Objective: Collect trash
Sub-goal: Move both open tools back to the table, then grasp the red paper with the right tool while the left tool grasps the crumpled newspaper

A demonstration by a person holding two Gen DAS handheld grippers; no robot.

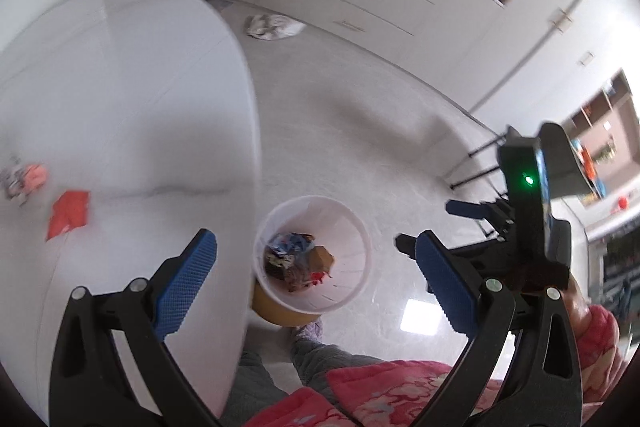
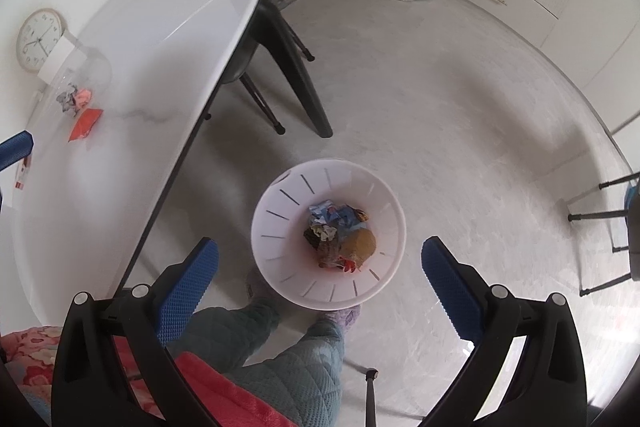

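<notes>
Hovering above the white bin (image 2: 380, 287), the left gripper (image 1: 316, 279) and right gripper (image 2: 320, 283) both gape wide, holding nothing. Remaining trash, a red wrapper (image 2: 85, 123) and a crumpled pink-grey wad (image 2: 76, 99), lies on the table (image 2: 168, 39) beside the bin. Both look light, flimsy and crushable, so pinching a raised edge seems best.

Glossy white table (image 2: 132, 39), plastic bin (image 2: 280, 267)

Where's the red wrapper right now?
The red wrapper lies on the white table, left in both views, just in front of a crumpled pink and grey scrap.
</notes>
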